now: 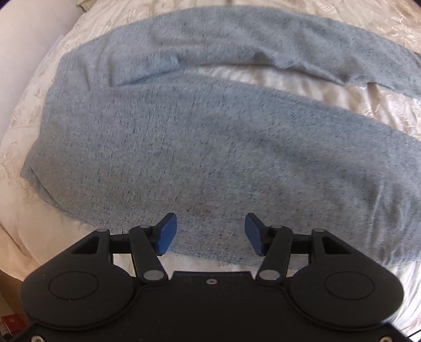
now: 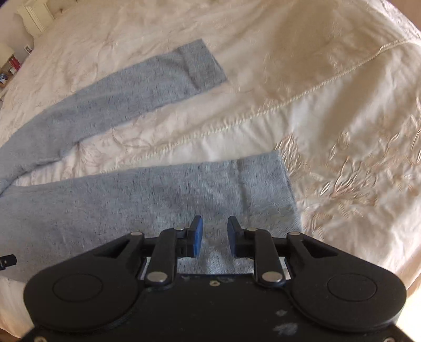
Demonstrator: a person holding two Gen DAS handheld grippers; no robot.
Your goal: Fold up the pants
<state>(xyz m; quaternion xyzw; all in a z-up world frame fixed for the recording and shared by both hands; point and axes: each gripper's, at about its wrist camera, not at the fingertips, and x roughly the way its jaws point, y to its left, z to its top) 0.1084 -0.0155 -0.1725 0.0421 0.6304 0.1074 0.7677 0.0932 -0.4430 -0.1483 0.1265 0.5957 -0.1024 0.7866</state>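
Note:
Light blue heathered pants (image 1: 184, 142) lie spread flat on a cream bedspread, legs apart. In the left wrist view the waist end is at the left and both legs run to the right. My left gripper (image 1: 210, 234) is open, with its blue pads over the near edge of the near leg by the hip. In the right wrist view the near leg (image 2: 158, 200) ends in a cuff (image 2: 263, 184) and the far leg (image 2: 118, 97) lies beyond. My right gripper (image 2: 215, 235) is open with a narrower gap, over the near leg just short of the cuff.
The cream embroidered bedspread (image 2: 315, 92) has a raised corded seam (image 2: 263, 110) running diagonally. The bed's right edge drops off at the far right. A white cabinet (image 2: 34, 15) and small items stand beyond the bed at the upper left.

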